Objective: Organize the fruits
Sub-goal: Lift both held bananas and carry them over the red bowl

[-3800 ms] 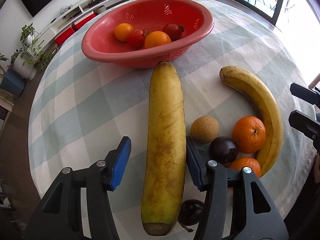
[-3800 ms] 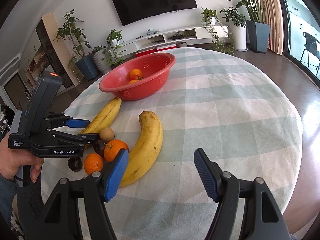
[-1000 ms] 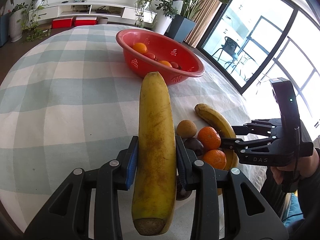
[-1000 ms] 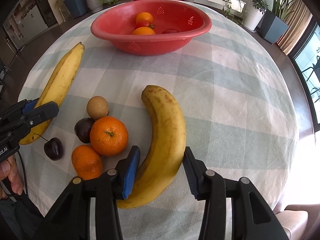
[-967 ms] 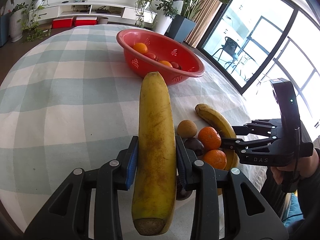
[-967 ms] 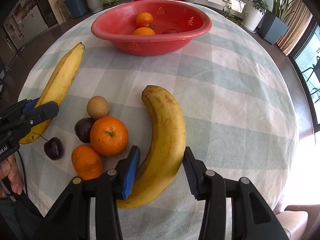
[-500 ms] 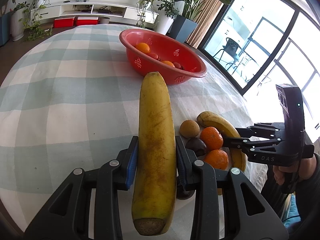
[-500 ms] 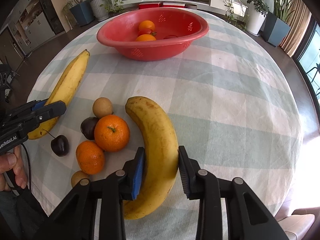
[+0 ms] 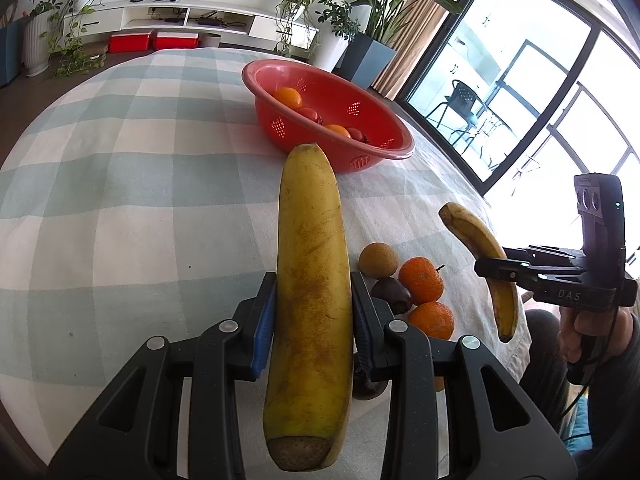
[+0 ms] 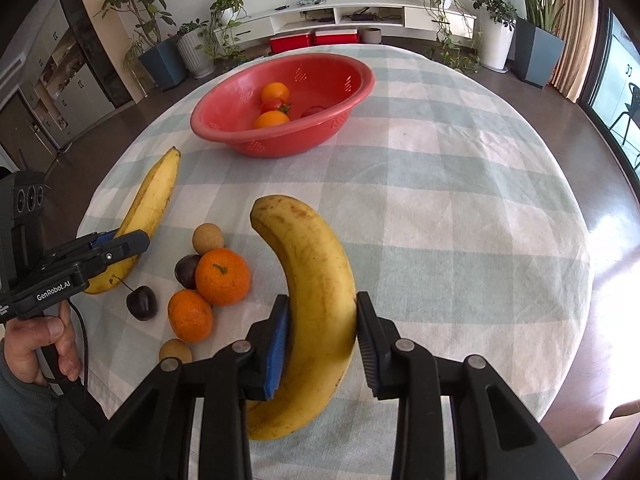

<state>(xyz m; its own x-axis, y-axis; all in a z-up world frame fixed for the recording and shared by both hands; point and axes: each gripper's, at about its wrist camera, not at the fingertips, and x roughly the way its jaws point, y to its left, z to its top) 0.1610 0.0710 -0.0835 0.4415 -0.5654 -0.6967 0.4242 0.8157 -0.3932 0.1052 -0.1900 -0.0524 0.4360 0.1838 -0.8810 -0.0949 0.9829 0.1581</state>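
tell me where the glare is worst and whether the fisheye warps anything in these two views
Left wrist view: the windows at upper right blow out white; the checked tablecloth bulges like a dome. Right wrist view: sunlight glares off the floor at right; the table edge curves, while the red basket stays evenly lit and sharp.

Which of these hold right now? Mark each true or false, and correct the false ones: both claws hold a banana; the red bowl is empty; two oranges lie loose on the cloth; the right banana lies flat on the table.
1. Each claw is shut on a banana. True: the left claw grips the straight banana and the right claw grips the curved banana.
2. The red bowl is empty. False: it holds orange and red fruit.
3. Two oranges lie loose on the tablecloth. True: a larger orange and a smaller orange.
4. The curved banana lies flat on the table. False: the left view shows it lifted clear.
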